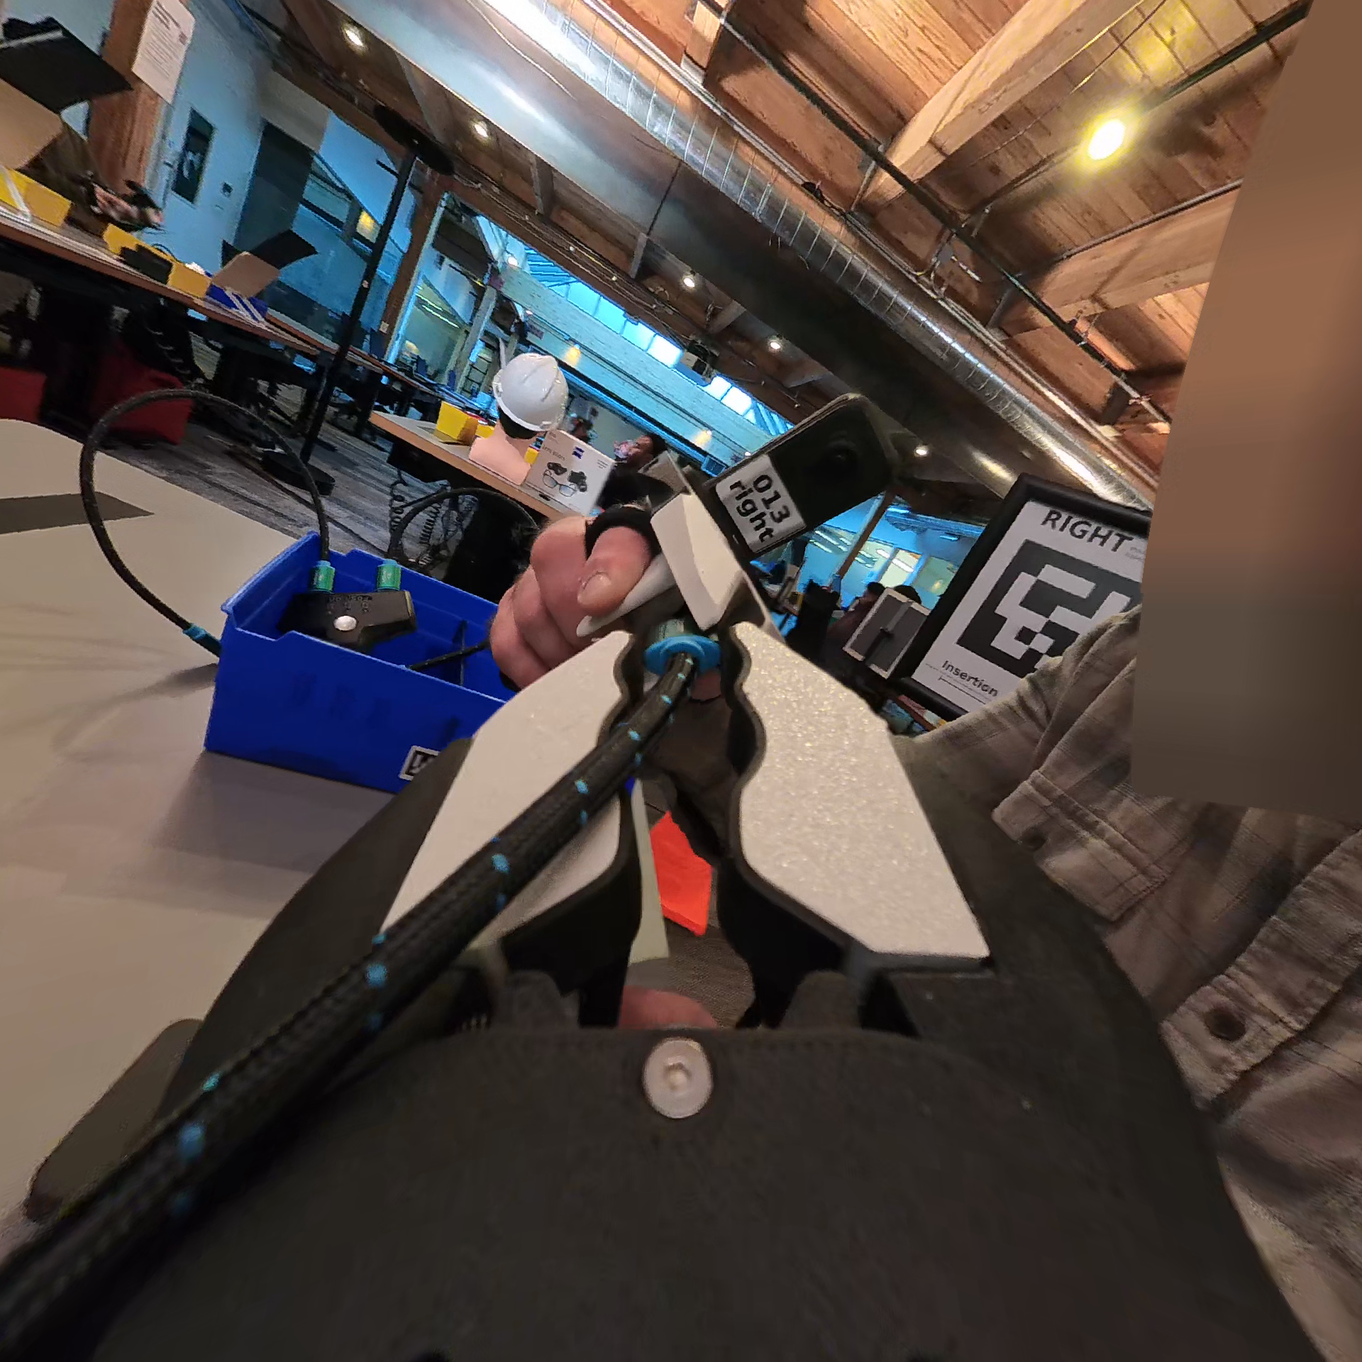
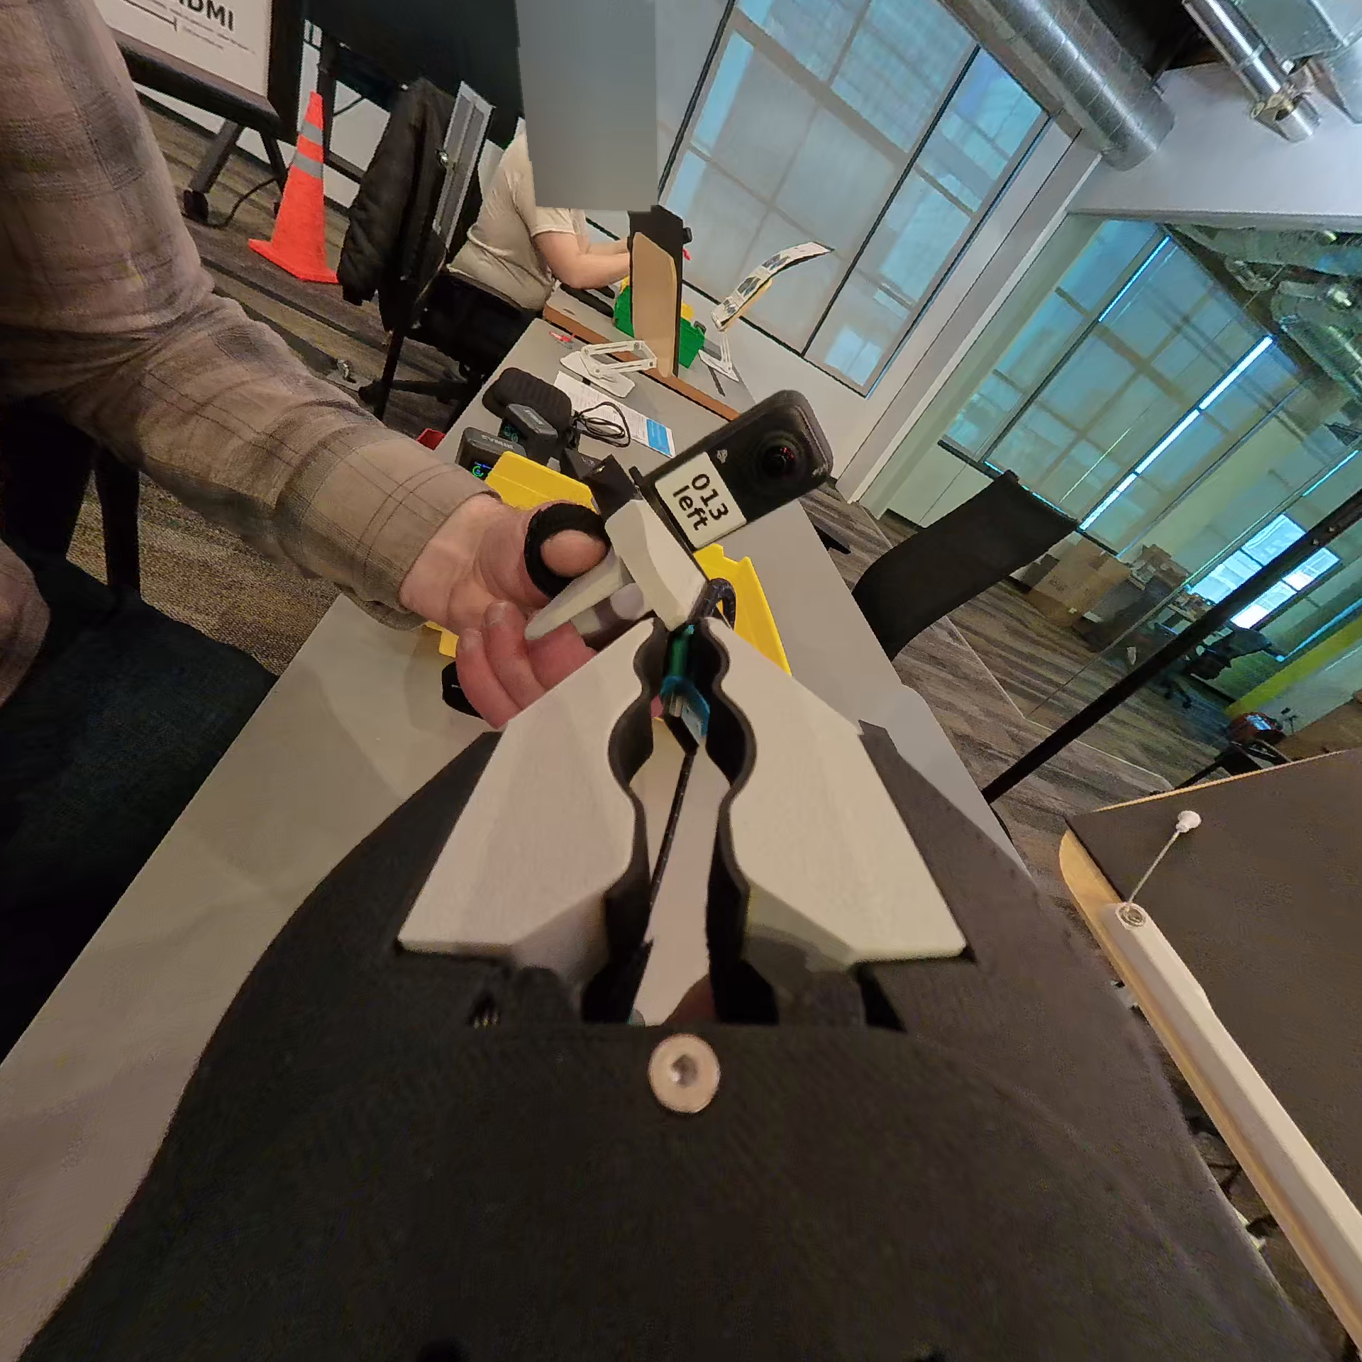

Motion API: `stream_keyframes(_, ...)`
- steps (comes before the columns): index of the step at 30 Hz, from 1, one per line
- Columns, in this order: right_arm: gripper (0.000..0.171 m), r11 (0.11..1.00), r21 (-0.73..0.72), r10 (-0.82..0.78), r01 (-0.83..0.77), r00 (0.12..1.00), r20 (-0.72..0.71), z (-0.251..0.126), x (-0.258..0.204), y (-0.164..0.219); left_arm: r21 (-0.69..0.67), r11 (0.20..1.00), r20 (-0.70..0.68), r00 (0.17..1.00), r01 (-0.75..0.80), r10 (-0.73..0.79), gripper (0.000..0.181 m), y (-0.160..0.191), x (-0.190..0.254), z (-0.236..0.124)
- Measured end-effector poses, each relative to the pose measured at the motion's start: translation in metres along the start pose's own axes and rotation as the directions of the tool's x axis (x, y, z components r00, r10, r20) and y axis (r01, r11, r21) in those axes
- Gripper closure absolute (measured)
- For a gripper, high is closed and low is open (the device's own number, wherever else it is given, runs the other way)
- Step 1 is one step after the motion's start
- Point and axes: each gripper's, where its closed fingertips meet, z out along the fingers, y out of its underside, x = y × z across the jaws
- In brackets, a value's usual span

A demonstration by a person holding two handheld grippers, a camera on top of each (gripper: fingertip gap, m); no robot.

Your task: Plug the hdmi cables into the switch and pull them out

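- My left gripper [image 1: 682,652] has its jaws clenched on the HDMI cable [image 1: 501,862], right at the blue collar [image 1: 667,652] where cord meets plug.
- My right gripper [image 2: 682,641] faces it tip to tip. Its jaws appear closed on the plug [image 2: 682,663], a small green and blue body pinched in the wavy notch of the pads.
- Both tools therefore hold the same cable end, in the air above the grey table [image 1: 110,737] and not yet at the switch.
- The cord is black braid flecked with blue. It runs back between my left fingers and out of view. I judge it light but springy, so it will push sideways on the plug.
- I judge the plug body rigid and the best place to grip: it is short and hard, and it steers the tip. Gripped on the braid alone, the plug would likely droop and twist.
- The metal tip is hidden from me, so I cannot tell which way up it sits.
- Farther out to my left, the switch [image 1: 346,615], a flat black box, lies inside a blue bin [image 1: 332,700]. Two green plugs [image 1: 322,575] already stand in its far edge.
- The switch looks light and loose in the bin, so I expect it to slide under a push.
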Motion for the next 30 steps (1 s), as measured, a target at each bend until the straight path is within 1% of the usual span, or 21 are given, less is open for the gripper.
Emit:
stream_keyframes(1, 0.166, 1.000, -0.005, -0.004, 0.003, 1.000, -0.006, 0.000, 0.001, 0.001, 0.001, 1.000, 0.016, 1.000, -0.017, 0.017, 0.162, -0.001, -0.001, 0.000)
stream_keyframes(3, 0.166, 1.000, -0.011, -0.004, 0.004, 1.000, -0.017, -0.001, 0.003, 0.001, 0.001, 0.999, 0.042, 0.998, -0.048, 0.048, 0.162, -0.002, -0.003, 0.000)
stream_keyframes(6, 0.160, 1.000, -0.015, -0.017, 0.016, 0.999, -0.038, -0.005, 0.006, 0.000, 0.017, 0.993, 0.096, 0.989, -0.116, 0.114, 0.163, -0.009, -0.005, -0.003)
stream_keyframes(9, 0.164, 0.997, -0.053, -0.060, 0.056, 0.996, -0.071, -0.007, 0.012, 0.001, 0.013, 0.988, 0.131, 0.980, -0.151, 0.148, 0.162, -0.013, -0.006, -0.003)
stream_keyframes(11, 0.159, 0.990, -0.110, -0.097, 0.087, 0.991, -0.092, -0.010, 0.016, 0.005, 0.025, 0.985, 0.159, 0.973, -0.172, 0.166, 0.162, -0.016, -0.007, -0.004)
stream_keyframes(13, 0.154, 0.966, -0.213, -0.173, 0.146, 0.978, -0.115, -0.012, 0.020, 0.016, 0.000, 0.975, 0.199, 0.956, -0.221, 0.217, 0.162, -0.016, -0.008, -0.002)
stream_keyframes(15, 0.149, 0.932, -0.313, -0.228, 0.183, 0.967, -0.116, -0.011, 0.022, 0.027, -0.004, 0.960, 0.265, 0.925, -0.281, 0.272, 0.163, -0.020, -0.010, -0.001)
stream_keyframes(17, 0.146, 0.909, -0.376, -0.240, 0.180, 0.963, -0.119, -0.012, 0.026, 0.035, -0.048, 0.934, 0.331, 0.877, -0.354, 0.349, 0.163, -0.021, -0.014, -0.001)
stream_keyframes(20, 0.142, 0.904, -0.403, -0.214, 0.140, 0.966, -0.144, -0.017, 0.032, 0.040, -0.117, 0.890, 0.387, 0.805, -0.441, 0.449, 0.163, -0.021, -0.019, -0.002)
stream_keyframes(22, 0.144, 0.914, -0.388, -0.194, 0.120, 0.968, -0.158, -0.018, 0.034, 0.040, -0.127, 0.878, 0.394, 0.789, -0.462, 0.472, 0.162, -0.020, -0.019, -0.002)
stream_keyframes(24, 0.146, 0.909, -0.404, -0.186, 0.101, 0.966, -0.178, -0.019, 0.038, 0.042, -0.143, 0.871, 0.397, 0.779, -0.469, 0.485, 0.162, -0.020, -0.020, -0.002)
stream_keyframes(27, 0.148, 0.886, -0.463, -0.090, -0.027, 0.969, -0.229, -0.025, 0.046, 0.057, -0.140, 0.867, 0.427, 0.761, -0.478, 0.488, 0.163, -0.028, -0.023, -0.009)
stream_keyframes(28, 0.145, 0.868, -0.489, -0.037, -0.087, 0.971, -0.237, -0.027, 0.045, 0.066, -0.145, 0.865, 0.438, 0.753, -0.480, 0.491, 0.162, -0.031, -0.025, -0.012)
stream_keyframes(30, 0.129, 0.811, -0.553, 0.071, -0.188, 0.972, -0.226, -0.026, 0.034, 0.087, -0.151, 0.853, 0.463, 0.727, -0.499, 0.507, 0.163, -0.038, -0.027, -0.020)
